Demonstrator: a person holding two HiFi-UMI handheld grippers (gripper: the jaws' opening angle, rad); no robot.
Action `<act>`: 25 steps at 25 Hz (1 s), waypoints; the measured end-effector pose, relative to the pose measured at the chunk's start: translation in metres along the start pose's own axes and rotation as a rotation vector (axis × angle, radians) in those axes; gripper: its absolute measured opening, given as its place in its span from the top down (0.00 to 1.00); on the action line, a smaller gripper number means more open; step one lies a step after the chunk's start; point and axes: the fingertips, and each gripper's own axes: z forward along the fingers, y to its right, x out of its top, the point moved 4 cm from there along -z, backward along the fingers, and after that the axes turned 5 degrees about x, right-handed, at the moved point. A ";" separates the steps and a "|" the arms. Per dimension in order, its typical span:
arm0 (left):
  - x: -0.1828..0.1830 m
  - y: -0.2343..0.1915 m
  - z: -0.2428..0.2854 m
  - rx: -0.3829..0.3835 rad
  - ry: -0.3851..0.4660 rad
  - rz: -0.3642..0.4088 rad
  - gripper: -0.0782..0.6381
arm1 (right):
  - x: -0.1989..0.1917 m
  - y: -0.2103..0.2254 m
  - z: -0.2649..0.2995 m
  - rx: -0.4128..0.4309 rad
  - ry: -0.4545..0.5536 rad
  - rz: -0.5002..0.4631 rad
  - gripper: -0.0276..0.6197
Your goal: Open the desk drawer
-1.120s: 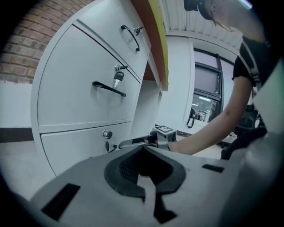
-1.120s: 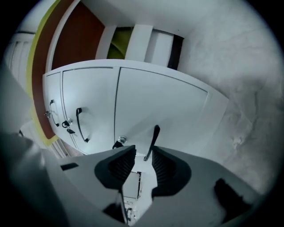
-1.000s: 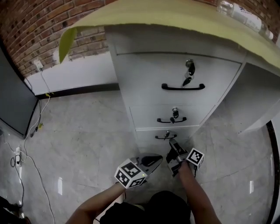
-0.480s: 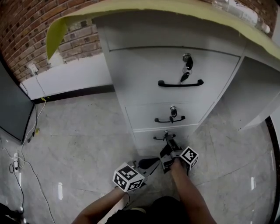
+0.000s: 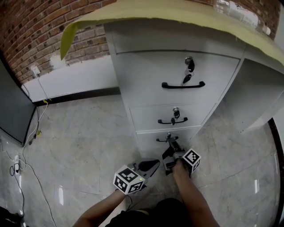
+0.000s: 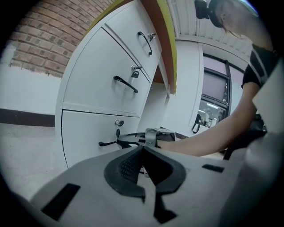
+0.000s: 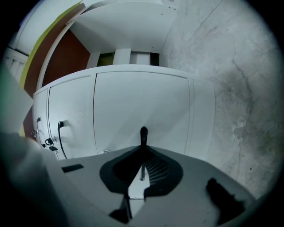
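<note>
A white cabinet with three drawers stands under the yellow desk top (image 5: 146,11). The bottom drawer (image 5: 153,138) has a thin black handle (image 5: 165,139). My right gripper (image 5: 170,143) has just been closing, with that handle between its jaws. In the right gripper view the right gripper (image 7: 143,153) is shut on the handle (image 7: 143,134), whose black end sticks up past the pads. My left gripper (image 5: 154,164) hangs just left of it, off the drawer. The left gripper (image 6: 143,150) has its pads together and nothing in them. The left gripper view shows the handle (image 6: 108,143) and the right gripper (image 6: 153,134) on it.
Keys (image 5: 188,73) hang from the top drawer's lock above its handle (image 5: 183,85). The middle drawer has its own handle (image 5: 173,121) and lock. A brick wall (image 5: 40,26), a dark panel (image 5: 11,106) and floor cables (image 5: 26,155) lie left. A bottle (image 5: 235,11) lies on the desk.
My right gripper went forward to the bottom drawer's handle and its jaws came together round it. The left gripper has barely shifted. The drawer front looks as before.
</note>
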 end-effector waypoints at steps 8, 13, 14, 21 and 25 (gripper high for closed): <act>0.002 -0.004 -0.008 0.013 -0.001 -0.015 0.88 | -0.004 0.000 -0.006 -0.004 0.007 -0.001 0.92; 0.006 -0.001 -0.013 0.015 0.010 -0.026 0.88 | -0.007 -0.001 -0.016 -0.011 0.008 0.003 0.92; 0.007 0.000 -0.015 0.014 0.011 -0.025 0.88 | -0.008 -0.001 -0.018 -0.014 0.006 0.003 0.92; 0.012 0.004 -0.022 0.010 0.026 -0.050 0.88 | -0.013 -0.001 -0.035 -0.023 -0.020 -0.002 0.92; 0.014 0.004 -0.026 0.010 0.030 -0.058 0.88 | -0.018 -0.001 -0.047 -0.017 -0.032 -0.023 0.92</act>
